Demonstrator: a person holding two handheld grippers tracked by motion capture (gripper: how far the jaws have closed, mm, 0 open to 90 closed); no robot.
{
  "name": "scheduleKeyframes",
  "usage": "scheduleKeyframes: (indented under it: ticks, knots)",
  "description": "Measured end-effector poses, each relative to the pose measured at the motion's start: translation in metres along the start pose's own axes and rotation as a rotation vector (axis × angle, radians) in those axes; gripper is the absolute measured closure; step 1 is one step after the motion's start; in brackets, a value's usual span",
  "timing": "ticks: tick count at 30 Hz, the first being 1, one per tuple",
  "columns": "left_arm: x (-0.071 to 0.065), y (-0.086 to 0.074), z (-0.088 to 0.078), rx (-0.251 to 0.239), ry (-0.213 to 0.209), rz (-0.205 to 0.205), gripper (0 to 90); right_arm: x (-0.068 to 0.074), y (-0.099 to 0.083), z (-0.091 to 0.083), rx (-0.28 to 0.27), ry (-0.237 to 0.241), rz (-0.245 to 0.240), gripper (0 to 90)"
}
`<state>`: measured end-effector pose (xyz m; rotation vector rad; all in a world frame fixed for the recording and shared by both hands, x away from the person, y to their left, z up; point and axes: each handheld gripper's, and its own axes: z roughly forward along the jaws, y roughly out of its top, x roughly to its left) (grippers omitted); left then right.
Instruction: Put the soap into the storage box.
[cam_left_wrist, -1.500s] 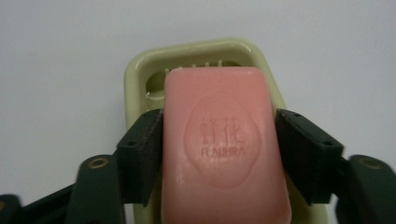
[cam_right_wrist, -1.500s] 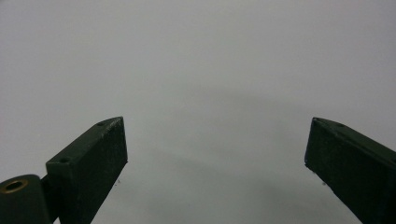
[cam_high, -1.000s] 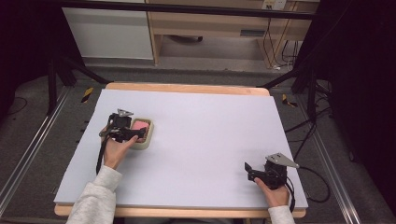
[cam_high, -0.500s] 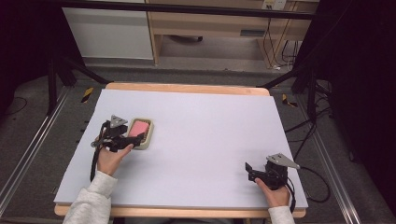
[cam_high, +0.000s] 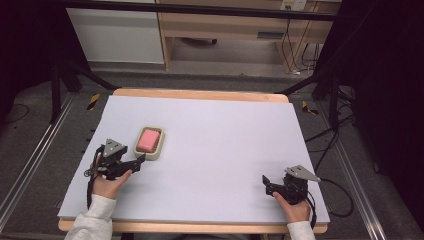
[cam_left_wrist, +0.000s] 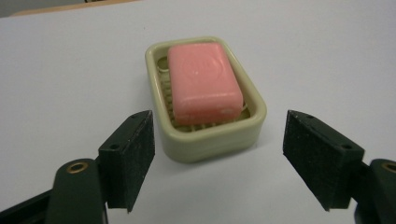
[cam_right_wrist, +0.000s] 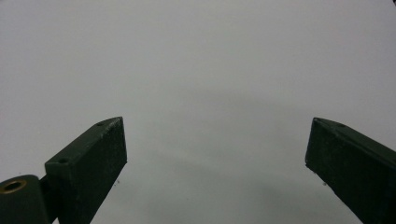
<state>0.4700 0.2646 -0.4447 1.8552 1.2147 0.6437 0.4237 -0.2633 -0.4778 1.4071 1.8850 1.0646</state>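
Observation:
A pink bar of soap (cam_high: 149, 139) (cam_left_wrist: 203, 82) lies in a pale green soap dish (cam_high: 157, 147) (cam_left_wrist: 211, 140) on the left part of the white table (cam_high: 220, 150). My left gripper (cam_high: 142, 159) (cam_left_wrist: 223, 156) sits just short of the dish's near end, pointing at it. Its jaws have just been opening; they stand apart with nothing between them, and the dish lies ahead of the pads. My right gripper (cam_high: 265, 181) (cam_right_wrist: 215, 161) rests at the table's near right, open over bare tabletop.
The table's wooden edge (cam_high: 200, 95) runs along the far side. Black stand legs (cam_high: 75, 75) and cables (cam_high: 330, 145) lie on the floor around it. A shelf unit (cam_high: 225, 30) stands behind.
My left gripper has drawn back from the soap dish, toward the near left, and its jaws stand wider. The dish and soap stay in place. The right gripper has not moved.

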Motion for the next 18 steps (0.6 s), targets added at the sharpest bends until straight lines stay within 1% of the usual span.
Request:
scheduleKeyframes:
  ticks: [2,6,9,11,13,14,15,16,18]
  knots:
    - [0.001,-0.006,-0.003,0.007,0.006,0.015,24.9,0.0,0.0,-0.001,0.001,-0.001,0.005,5.7]
    - [0.004,-0.012,-0.007,0.014,0.003,0.01,24.2,-0.001,0.0,-0.002,0.003,0.0,0.012,5.7]
    - [0.007,-0.02,-0.01,0.021,0.003,0.006,23.9,-0.002,-0.001,-0.002,0.003,-0.01,0.005,5.7]
    - [0.009,-0.025,-0.013,0.022,0.011,0.002,23.8,-0.002,-0.001,-0.002,0.0,-0.011,0.006,5.7]
    - [0.012,-0.029,-0.015,0.023,0.011,-0.007,23.8,-0.002,-0.001,-0.003,0.003,-0.007,0.022,5.7]
    - [0.015,-0.031,-0.017,0.023,0.015,-0.01,23.8,-0.003,-0.002,-0.003,-0.001,-0.013,0.012,5.7]
    - [0.017,-0.033,-0.018,0.021,0.017,-0.023,23.8,-0.003,-0.002,-0.003,0.001,-0.012,0.022,5.7]
    - [0.019,-0.035,-0.02,0.019,0.016,-0.033,23.8,-0.004,-0.002,-0.004,0.0,-0.012,0.023,5.7]
    - [0.023,-0.038,-0.022,0.019,0.017,-0.044,23.8,-0.004,-0.002,-0.004,0.001,-0.011,0.026,5.7]
